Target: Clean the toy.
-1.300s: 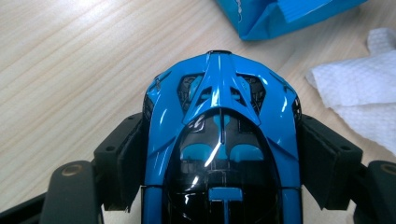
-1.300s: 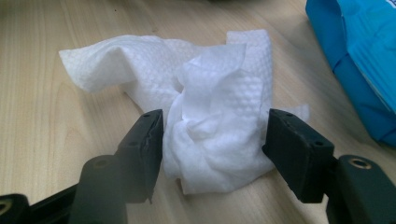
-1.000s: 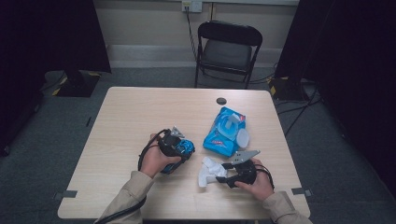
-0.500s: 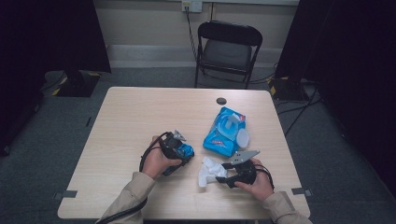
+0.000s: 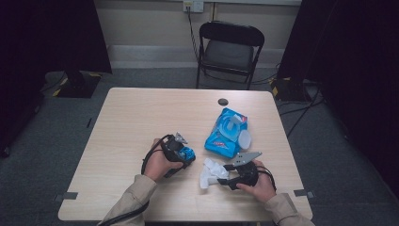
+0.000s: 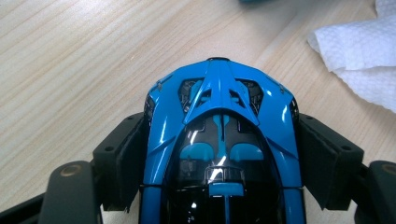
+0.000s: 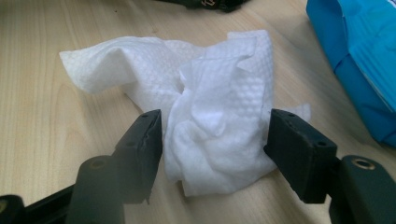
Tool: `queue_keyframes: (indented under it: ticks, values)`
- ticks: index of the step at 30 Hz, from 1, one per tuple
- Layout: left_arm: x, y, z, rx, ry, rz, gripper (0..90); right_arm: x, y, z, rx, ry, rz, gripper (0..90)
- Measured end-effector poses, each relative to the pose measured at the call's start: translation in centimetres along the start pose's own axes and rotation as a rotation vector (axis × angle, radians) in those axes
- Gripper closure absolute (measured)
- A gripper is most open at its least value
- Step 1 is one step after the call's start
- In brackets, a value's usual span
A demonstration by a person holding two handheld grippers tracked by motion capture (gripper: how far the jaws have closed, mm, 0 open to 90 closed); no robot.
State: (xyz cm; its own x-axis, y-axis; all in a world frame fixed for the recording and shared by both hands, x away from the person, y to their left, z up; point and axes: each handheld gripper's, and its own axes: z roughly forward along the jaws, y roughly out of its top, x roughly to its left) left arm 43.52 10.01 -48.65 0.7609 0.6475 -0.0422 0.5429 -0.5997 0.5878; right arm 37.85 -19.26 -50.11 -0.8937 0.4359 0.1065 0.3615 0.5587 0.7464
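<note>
Jaws on the left gripper press flat against both flanks of a blue toy car, clamping it by its sides, and that gripper's own view looks straight down the glossy roof to a nose that points away over the wooden table. From the high view the same car is only a small blue patch peeking out beyond the person's left hand, so the grip itself cannot be read there. What the high view adds is the layout: the left gripper sits near the middle of the table's near half, with the right gripper just beside it, held low by the right hand. The right gripper's own view shows its jaws standing fairly wide on either side of a crumpled white wipe that lies on the table; the left pad sits at the edge of the wipe, the right one seems to stand just off it, and whether either presses I cannot tell. A corner of that wipe also shows at the upper right of the left gripper view. Behind the wipe, the high view shows a blue wipes pack with its white lid flipped open, a small dark disc near the far edge, and a black folding chair beyond the table.
</note>
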Motion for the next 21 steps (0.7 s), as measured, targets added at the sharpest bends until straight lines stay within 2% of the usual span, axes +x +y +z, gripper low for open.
queue_keyframes:
  ticks: [10, 21]
  values:
    - [0.18, -0.13, -0.05, -0.021, -0.019, -0.008, 23.1, 0.03, 0.00, 0.02, -0.001, 0.000, 0.000, 34.9]
    - [0.25, 0.05, -0.30, -0.023, -0.009, -0.018, 19.8, 0.02, -0.02, 0.02, -0.002, 0.001, 0.002, 34.7]
